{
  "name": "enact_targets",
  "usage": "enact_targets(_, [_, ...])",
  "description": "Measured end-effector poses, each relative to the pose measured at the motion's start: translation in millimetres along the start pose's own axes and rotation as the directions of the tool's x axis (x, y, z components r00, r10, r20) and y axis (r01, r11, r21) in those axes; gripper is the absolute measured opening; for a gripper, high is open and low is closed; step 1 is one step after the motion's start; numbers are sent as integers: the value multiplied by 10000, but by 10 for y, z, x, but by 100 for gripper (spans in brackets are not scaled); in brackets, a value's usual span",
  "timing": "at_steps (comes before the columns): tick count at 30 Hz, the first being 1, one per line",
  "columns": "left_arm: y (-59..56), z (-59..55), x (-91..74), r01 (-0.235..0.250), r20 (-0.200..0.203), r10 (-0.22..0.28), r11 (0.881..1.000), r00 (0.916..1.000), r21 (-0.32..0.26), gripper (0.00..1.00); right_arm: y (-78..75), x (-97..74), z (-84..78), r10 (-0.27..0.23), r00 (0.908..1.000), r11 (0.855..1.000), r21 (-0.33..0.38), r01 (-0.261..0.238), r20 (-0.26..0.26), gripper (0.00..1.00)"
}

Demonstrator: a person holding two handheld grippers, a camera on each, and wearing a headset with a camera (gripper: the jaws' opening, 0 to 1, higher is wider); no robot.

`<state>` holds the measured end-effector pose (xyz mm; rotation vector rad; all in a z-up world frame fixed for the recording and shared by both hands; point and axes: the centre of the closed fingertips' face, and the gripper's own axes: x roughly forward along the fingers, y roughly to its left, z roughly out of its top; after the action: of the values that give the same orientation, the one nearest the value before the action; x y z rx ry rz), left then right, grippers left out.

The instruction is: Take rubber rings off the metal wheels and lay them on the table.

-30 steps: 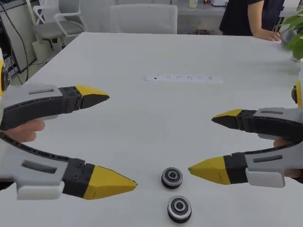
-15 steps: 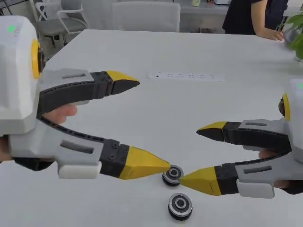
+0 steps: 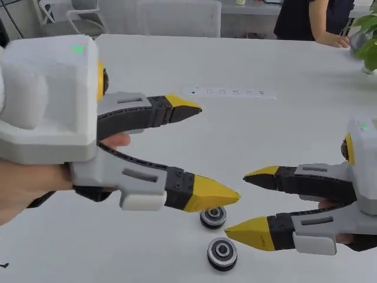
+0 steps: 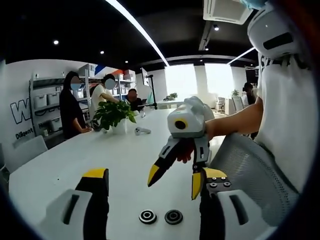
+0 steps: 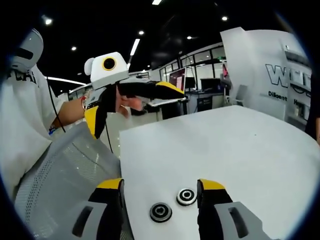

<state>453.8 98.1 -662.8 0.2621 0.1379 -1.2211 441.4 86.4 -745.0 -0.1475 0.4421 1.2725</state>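
Status | left claw wide open, empty | right claw likewise | wall lettering "W…", cut off

Two metal wheels lie flat close to the counter's near edge, just beside each other without touching, the farther wheel inboard of the nearer wheel. Each carries a black rubber ring around a silvery hub with a dark centre

Glossy metal wheels, matt white table
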Motion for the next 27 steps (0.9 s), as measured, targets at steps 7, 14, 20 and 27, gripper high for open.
enact_targets(7, [-24, -194, 145, 294, -463, -289, 9995, 9985, 104, 69, 3, 14, -97, 106, 9998, 9999, 111, -104, -165, 53])
enact_targets(14, [-36, -437, 214, 107, -492, -109, 9999, 9987, -41, 58, -9, 14, -203, 275, 9995, 9985, 479, -267, -160, 49])
enact_targets(20, [-52, -662, 254, -77, -614, 41, 9983, 9981, -584, 55, -10, 21, -209, 294, 9995, 9983, 494, -297, 66, 41])
enact_targets(27, [-149, -902, 323, 247, -1257, -301, 9987, 9916, -441, 46, 34, 95, -416, 472, 9958, 9989, -16, -474, -786, 31])
